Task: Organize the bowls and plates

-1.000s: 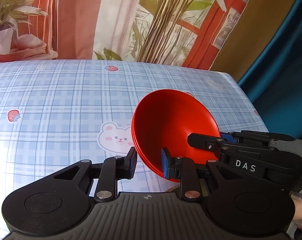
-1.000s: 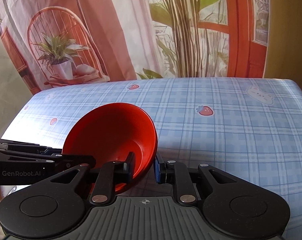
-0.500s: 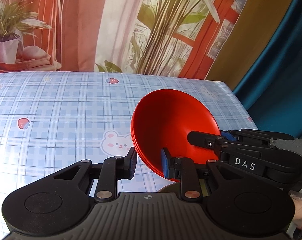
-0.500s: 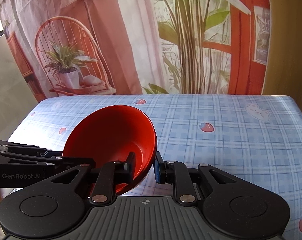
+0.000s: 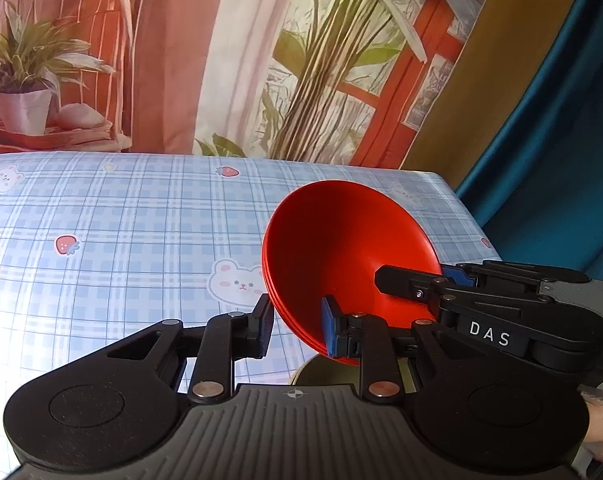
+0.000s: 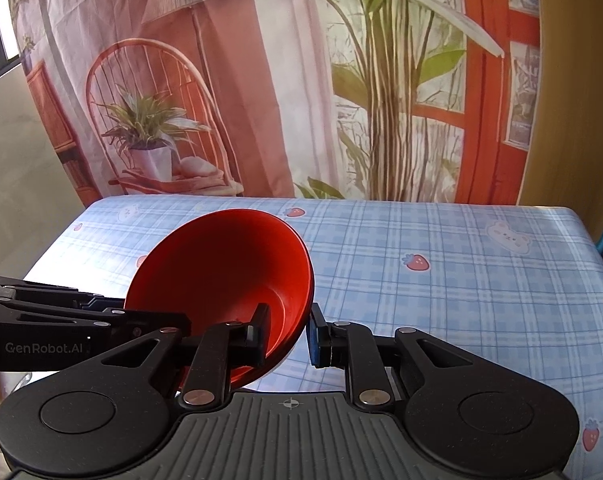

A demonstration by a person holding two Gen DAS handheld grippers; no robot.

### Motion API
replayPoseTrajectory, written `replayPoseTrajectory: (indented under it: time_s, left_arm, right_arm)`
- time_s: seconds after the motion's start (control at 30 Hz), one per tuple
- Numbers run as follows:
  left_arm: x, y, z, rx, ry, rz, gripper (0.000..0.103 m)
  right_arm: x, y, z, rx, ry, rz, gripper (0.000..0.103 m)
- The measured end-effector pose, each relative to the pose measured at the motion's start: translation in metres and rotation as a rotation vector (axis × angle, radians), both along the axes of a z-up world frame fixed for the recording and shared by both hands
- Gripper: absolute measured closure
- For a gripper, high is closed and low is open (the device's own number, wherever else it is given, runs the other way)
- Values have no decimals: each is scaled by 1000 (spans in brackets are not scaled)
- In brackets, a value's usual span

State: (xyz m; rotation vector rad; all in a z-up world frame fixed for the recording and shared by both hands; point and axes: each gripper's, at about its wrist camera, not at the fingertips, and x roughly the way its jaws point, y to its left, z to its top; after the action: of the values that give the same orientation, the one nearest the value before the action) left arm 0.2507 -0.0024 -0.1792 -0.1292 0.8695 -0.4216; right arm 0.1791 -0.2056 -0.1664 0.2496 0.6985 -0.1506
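Carrying a red bowl two-handed, apparently lifted clear of the counter and tipped so the inside faces back toward both cameras. Looks more like a nested stack than a single one, going by the layered rims along the 9 o'clock edge in the left view, but can't swear to the count.

Got the left tongs squeezed narrow on the near rim, black pad outside the wall, blue pad inside. Same deal with the right tongs: pinched narrow on the opposite rim, black pad inside, blue pad outside. Gripped on both sides, no slack showing.

Key bit for the next move: from the left tongs, sits at about 1 o'clock, with the right tongs reaching in from 3. From the right tongs, sits at about 11, with the left tongs poking in from 9. Basically hangs between the two, equally near both, so no winner on reach. No long axis either, being round; only the tilt matters.

Would guess levelling comes first, then lowering both hands together, otherwise risks twisting out of one pinch. Plenty of bare counter toward 12. Can't make out the olive thing right underneath.
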Motion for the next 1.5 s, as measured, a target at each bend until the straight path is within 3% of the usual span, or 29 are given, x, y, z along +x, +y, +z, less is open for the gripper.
replayPoseTrajectory:
  time_s: [0.93,1.5]
  left_arm:
    - [-52,3,-4,8,22,-49,76]
    - [-65,2,-25,30,74,-89,76]
  right_arm:
    - [-59,24,-2,-17,36,-4,85]
    - [-79,30,-28,1,91,1,85]
